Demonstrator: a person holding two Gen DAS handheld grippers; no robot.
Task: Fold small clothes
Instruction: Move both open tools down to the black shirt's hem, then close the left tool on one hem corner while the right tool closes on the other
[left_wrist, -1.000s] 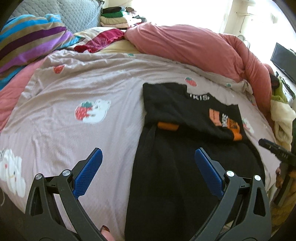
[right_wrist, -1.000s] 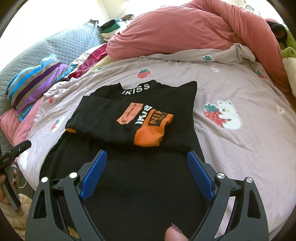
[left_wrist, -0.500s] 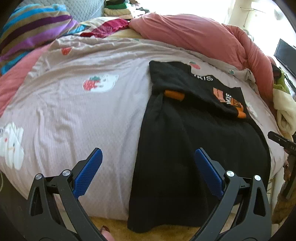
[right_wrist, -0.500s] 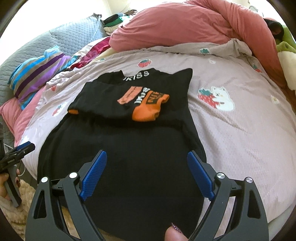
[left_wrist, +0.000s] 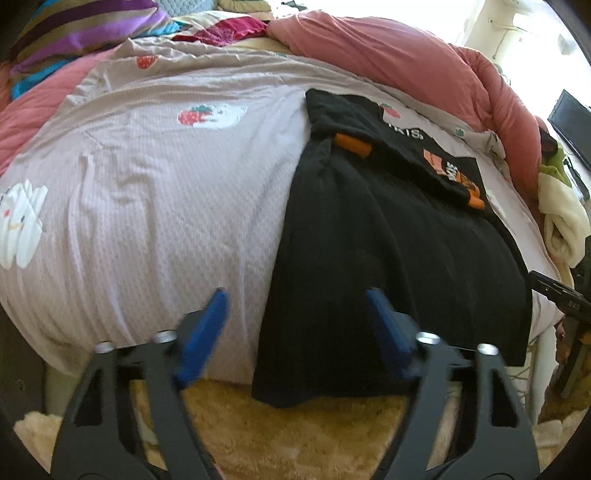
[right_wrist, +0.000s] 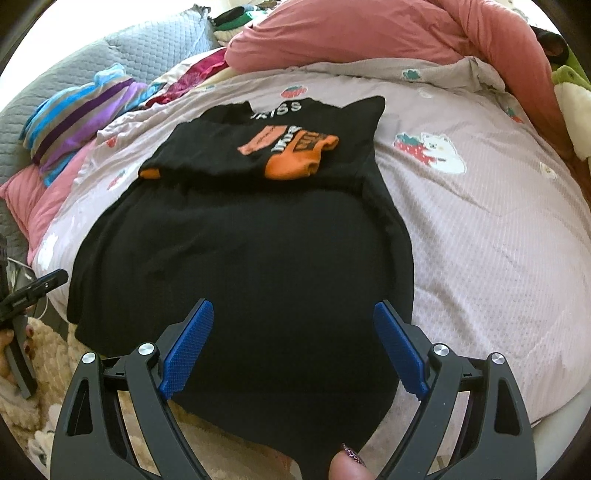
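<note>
Here, garment: a black shirt (right_wrist: 240, 258) lay flat on the pale strawberry-print bedcover (left_wrist: 147, 192), its sleeves with orange cuffs (right_wrist: 291, 166) folded across the chest, its hem hanging over the bed's near edge.
Left gripper (left_wrist: 295, 317): jaws closing, blurred, above the hem's left corner; pads not on the cloth.
Right gripper (right_wrist: 293, 343): jaws wide apart over the hem, gripping nothing.
Behind: a pink duvet (right_wrist: 351, 33) was heaped at the far side.
</note>
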